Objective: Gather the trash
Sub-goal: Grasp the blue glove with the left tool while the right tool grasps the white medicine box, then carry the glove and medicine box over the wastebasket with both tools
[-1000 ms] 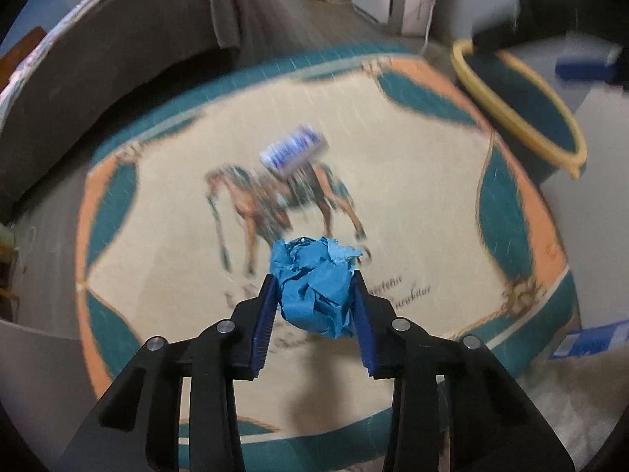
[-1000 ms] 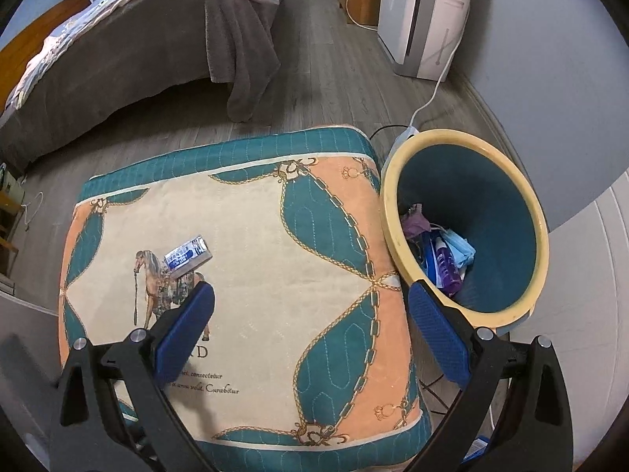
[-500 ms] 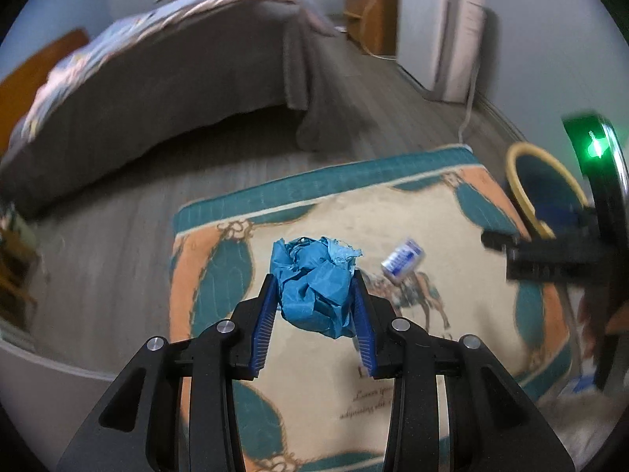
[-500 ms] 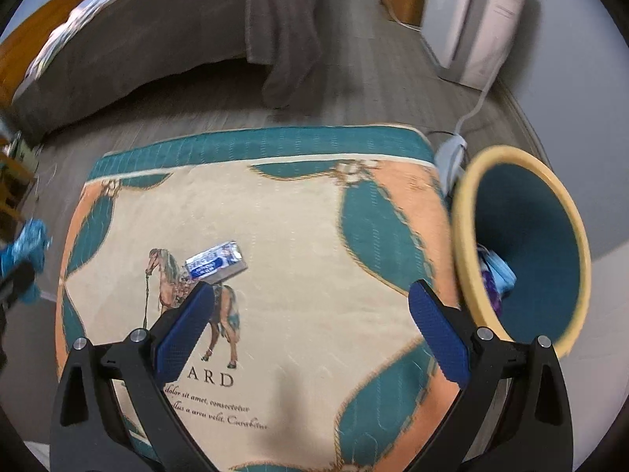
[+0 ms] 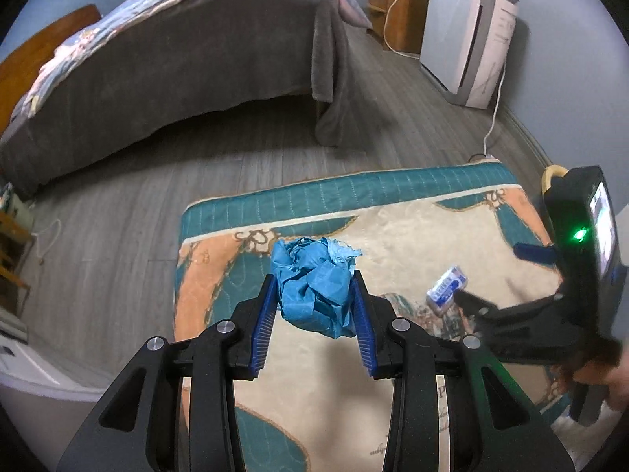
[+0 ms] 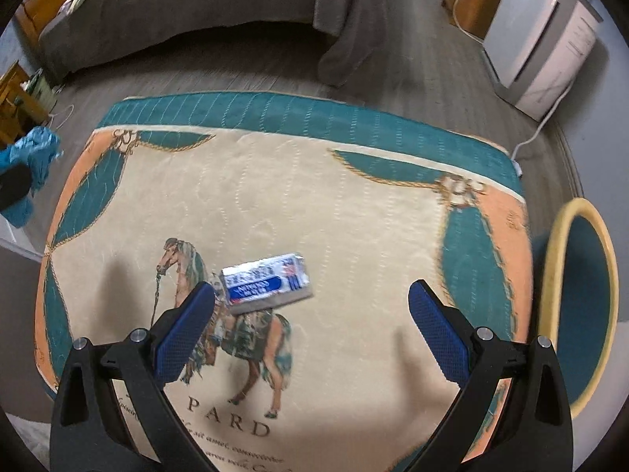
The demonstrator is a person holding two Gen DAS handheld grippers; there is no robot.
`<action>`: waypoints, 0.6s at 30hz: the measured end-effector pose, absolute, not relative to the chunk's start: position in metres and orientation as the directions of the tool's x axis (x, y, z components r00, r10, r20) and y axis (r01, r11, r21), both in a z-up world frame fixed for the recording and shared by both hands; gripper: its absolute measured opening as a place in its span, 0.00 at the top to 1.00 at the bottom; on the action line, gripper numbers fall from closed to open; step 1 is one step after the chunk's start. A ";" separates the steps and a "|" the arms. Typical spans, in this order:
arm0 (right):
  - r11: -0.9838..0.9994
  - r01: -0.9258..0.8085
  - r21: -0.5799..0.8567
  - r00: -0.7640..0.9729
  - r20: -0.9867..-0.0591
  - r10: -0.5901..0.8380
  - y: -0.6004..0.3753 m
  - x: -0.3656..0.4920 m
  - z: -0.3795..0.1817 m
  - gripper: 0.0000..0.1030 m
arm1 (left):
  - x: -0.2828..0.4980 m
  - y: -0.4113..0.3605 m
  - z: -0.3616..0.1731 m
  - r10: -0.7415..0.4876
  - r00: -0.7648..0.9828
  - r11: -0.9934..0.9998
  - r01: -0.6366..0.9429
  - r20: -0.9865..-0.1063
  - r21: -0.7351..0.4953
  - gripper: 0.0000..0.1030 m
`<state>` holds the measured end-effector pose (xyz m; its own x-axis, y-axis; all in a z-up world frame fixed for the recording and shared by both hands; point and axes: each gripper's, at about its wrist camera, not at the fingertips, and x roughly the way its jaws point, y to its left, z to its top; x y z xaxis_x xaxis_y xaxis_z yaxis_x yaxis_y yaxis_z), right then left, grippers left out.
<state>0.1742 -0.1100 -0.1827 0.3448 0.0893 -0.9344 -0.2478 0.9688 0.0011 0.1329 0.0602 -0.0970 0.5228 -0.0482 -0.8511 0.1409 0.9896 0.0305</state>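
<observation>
My left gripper (image 5: 314, 314) is shut on a crumpled blue paper ball (image 5: 314, 283), held above the left part of the horse-patterned rug (image 5: 393, 232). The same blue paper ball (image 6: 31, 165) shows at the left edge of the right wrist view. A silver and blue wrapper (image 6: 265, 281) lies flat on the rug (image 6: 354, 204) by the horse picture. My right gripper (image 6: 310, 310) hangs over it, open wide, its left finger close to the wrapper's left end. In the left wrist view the wrapper (image 5: 448, 285) lies under the right gripper (image 5: 495, 279), seen from the side.
A teal bin with a yellow rim (image 6: 578, 303) stands just off the rug's right edge. A bed with a grey cover (image 5: 177, 63) lies beyond the rug. A white appliance (image 5: 468, 39) with a cord stands by the far wall. Bare wood floor (image 5: 118, 212) lies left of the rug.
My left gripper carried the blue paper ball up and off to the rug's left side. My right gripper swung left from the bin and came down over the wrapper, which now looks larger.
</observation>
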 end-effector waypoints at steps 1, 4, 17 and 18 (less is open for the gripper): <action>0.968 -0.251 0.004 0.341 -0.936 0.093 -0.107 0.176 -0.186 0.06 | 0.133 0.061 -0.098 -0.050 0.521 0.990 0.140 -0.852 0.028 0.63; 0.964 -0.264 0.025 0.324 -0.939 0.113 -0.101 0.178 -0.195 0.13 | 0.135 0.061 -0.100 -0.052 0.512 0.990 0.141 -0.858 0.025 0.63; 0.963 -0.271 0.008 0.329 -0.939 0.101 -0.118 0.161 -0.187 0.45 | 0.131 0.038 -0.093 -0.070 0.518 0.985 0.169 -0.852 0.022 0.63; 0.968 -0.251 0.017 0.337 -0.936 0.103 -0.128 0.159 -0.178 0.45 | 0.131 0.033 -0.092 -0.079 0.521 0.984 0.176 -0.850 0.017 0.63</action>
<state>0.1592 -0.1278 -0.1781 0.3369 0.1033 -0.9358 -0.2508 0.9679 0.0166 0.1307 0.0328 -0.0917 0.5213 -0.0787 -0.8497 0.1760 0.9842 0.0168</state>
